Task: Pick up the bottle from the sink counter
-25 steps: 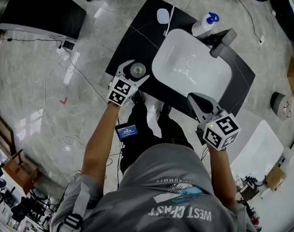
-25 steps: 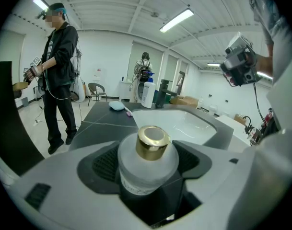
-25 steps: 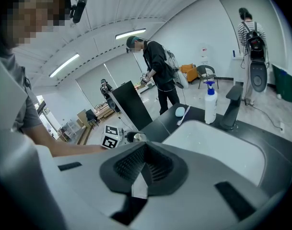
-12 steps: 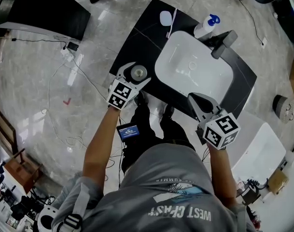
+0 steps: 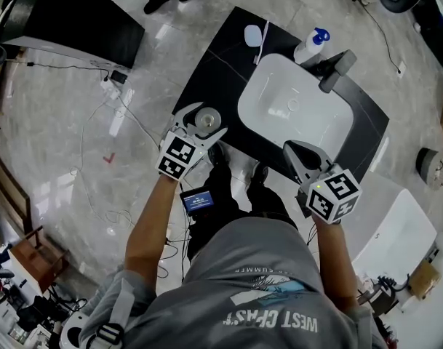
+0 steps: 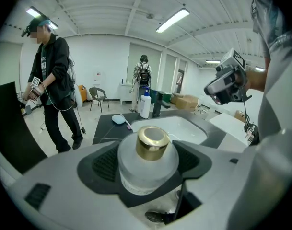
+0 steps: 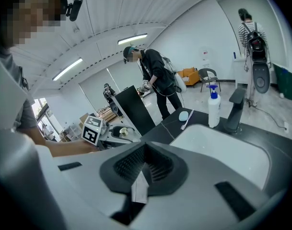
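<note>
Snugly, the left tool (image 5: pixel 203 121) clamps a gold-capped frosted bottle (image 6: pixel 147 163).

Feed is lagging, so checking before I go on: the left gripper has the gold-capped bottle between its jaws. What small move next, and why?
Probably a short, straight lift with the left gripper. Its jaws are closed on the frosted bottle, upright, at the near left corner of the counter; I cannot tell whether it has left the surface. The right gripper is shut and empty.
</note>
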